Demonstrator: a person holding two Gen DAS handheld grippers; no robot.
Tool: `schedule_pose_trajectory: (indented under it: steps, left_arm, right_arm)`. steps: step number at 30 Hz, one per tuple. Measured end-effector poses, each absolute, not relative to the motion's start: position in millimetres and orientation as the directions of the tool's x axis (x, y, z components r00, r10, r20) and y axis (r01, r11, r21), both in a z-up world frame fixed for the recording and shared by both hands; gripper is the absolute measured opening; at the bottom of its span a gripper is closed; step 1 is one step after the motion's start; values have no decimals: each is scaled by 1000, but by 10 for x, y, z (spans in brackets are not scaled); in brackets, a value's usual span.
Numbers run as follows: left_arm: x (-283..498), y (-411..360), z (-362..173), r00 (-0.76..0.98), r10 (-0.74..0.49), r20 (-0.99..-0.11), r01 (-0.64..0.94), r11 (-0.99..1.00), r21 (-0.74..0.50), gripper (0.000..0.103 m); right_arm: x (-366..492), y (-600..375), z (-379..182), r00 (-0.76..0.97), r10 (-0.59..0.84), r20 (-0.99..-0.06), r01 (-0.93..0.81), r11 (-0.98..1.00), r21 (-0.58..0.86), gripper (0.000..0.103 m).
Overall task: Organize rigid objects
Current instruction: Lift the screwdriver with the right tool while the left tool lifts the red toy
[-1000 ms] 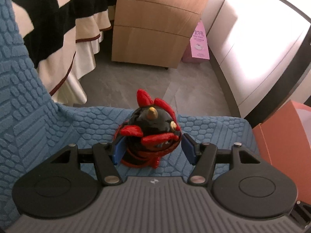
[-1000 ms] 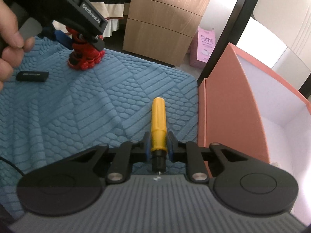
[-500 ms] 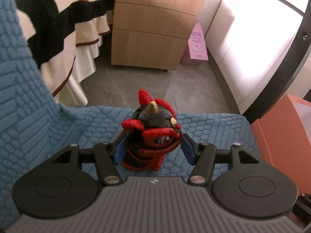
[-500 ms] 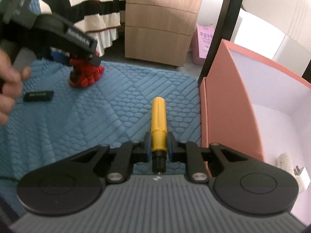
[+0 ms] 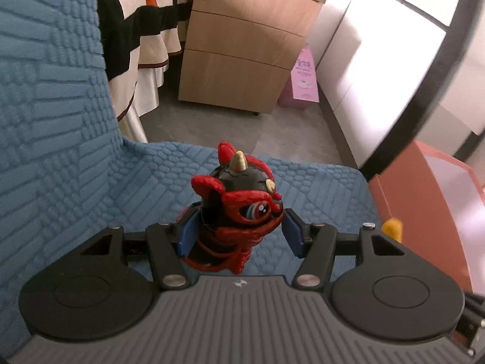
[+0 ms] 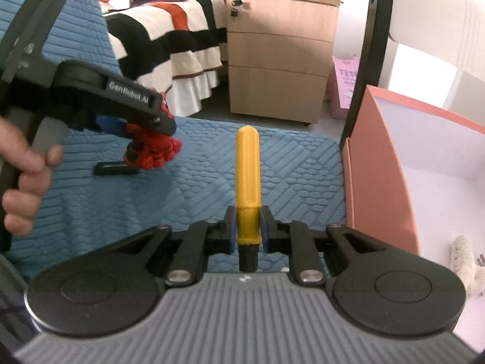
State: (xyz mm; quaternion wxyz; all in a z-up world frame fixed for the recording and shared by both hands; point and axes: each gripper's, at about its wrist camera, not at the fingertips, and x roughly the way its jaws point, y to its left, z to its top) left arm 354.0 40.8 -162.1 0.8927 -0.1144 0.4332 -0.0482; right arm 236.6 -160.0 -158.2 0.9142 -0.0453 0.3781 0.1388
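Observation:
My left gripper [image 5: 239,232] is shut on a red and black horned figurine [image 5: 238,203] and holds it above the blue textured cover [image 5: 91,188]. In the right wrist view the left gripper [image 6: 121,106] carries the figurine [image 6: 151,154] clear of the cover. My right gripper [image 6: 247,227] is shut on a yellow-handled tool [image 6: 248,166], its handle pointing forward above the cover. The tool's yellow tip [image 5: 392,227] shows at the right in the left wrist view.
An orange box with a white inside [image 6: 424,182] stands to the right; a white fluffy item [image 6: 460,257] lies in it. A small black bar [image 6: 113,168] lies on the cover. Beyond are a wooden drawer cabinet [image 6: 279,60], a striped bed [image 6: 169,39] and a black pole [image 6: 368,45].
Both grippers have lifted their objects off the cover. The left gripper with the figurine has moved right, closer to the box. The right gripper has risen with the tool.

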Motion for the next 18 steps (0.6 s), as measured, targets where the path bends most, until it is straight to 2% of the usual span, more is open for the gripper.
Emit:
schedule_pose_trajectory:
  steps: [18]
  left_arm:
    - [2522, 434, -1634, 636, -180, -750, -12, 970, -243, 65]
  right_arm:
    - [1815, -1664, -1249, 670, 349, -655, -345, 928, 141, 18]
